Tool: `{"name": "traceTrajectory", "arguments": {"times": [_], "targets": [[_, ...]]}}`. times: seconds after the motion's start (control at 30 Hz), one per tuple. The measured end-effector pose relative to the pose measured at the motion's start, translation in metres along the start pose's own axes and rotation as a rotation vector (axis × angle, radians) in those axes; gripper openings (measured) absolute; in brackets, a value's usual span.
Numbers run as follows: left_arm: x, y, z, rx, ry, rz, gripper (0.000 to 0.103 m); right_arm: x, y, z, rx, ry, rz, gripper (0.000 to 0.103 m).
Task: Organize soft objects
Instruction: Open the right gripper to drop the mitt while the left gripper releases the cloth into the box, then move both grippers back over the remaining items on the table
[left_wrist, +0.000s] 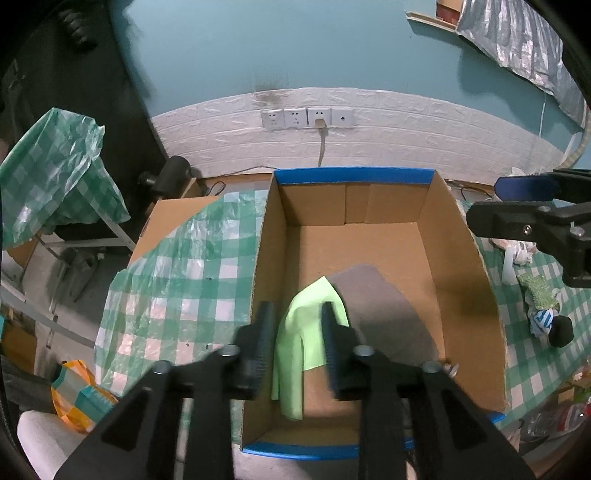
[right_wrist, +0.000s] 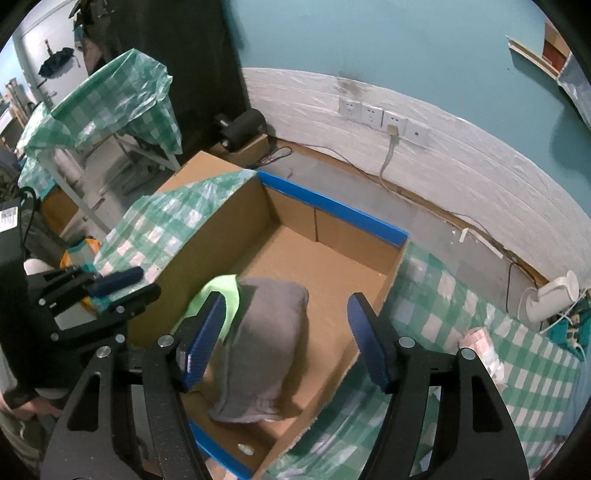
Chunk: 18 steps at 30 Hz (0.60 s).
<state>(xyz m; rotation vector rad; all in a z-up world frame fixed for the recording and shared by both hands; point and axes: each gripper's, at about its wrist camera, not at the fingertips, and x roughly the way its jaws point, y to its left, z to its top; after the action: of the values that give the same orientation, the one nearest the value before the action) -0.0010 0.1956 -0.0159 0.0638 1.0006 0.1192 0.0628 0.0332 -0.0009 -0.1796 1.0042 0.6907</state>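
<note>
An open cardboard box (left_wrist: 461, 236) with blue-taped rims sits on the checked table; it also shows in the right wrist view (right_wrist: 221, 236). Inside lie a lime green cloth (left_wrist: 306, 332) and a grey cloth (left_wrist: 388, 317), the grey one partly over the green; both show in the right wrist view, green (right_wrist: 221, 291) and grey (right_wrist: 266, 347). My left gripper (left_wrist: 297, 350) hangs over the box's near left part, jaws apart around the green cloth, which lies loose below. My right gripper (right_wrist: 286, 339) is open above the grey cloth and also shows at the far right of the left wrist view (left_wrist: 532, 206).
A green checked plastic cover (left_wrist: 177, 280) drapes the table and the box's left side. Small soft items and a black ball (left_wrist: 561, 330) lie right of the box. A white wall with sockets (left_wrist: 306, 118) stands behind. An orange bag (left_wrist: 77, 391) sits low left.
</note>
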Motion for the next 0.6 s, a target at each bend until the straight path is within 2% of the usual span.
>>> {"name": "traceTrajectory", "arguments": {"times": [0.33,0.43,0.57,0.6], "targets": [[-0.005,-0.02,0.002,0.052,-0.021,-0.009,0.031,-0.007,-0.025,-0.021,0.029,0.016,-0.024,0.069],[-0.006,-0.027,0.002,0.067,-0.018,-0.013,0.041,-0.012,-0.036,-0.03,0.046,0.019,-0.036,0.069],[-0.007,-0.039,0.003,0.088,-0.023,-0.024,0.046,-0.017,-0.053,-0.039,0.079,0.022,-0.048,0.069],[-0.008,-0.043,0.003,0.097,-0.025,-0.029,0.051,-0.018,-0.057,-0.041,0.087,0.021,-0.051,0.069]]}}
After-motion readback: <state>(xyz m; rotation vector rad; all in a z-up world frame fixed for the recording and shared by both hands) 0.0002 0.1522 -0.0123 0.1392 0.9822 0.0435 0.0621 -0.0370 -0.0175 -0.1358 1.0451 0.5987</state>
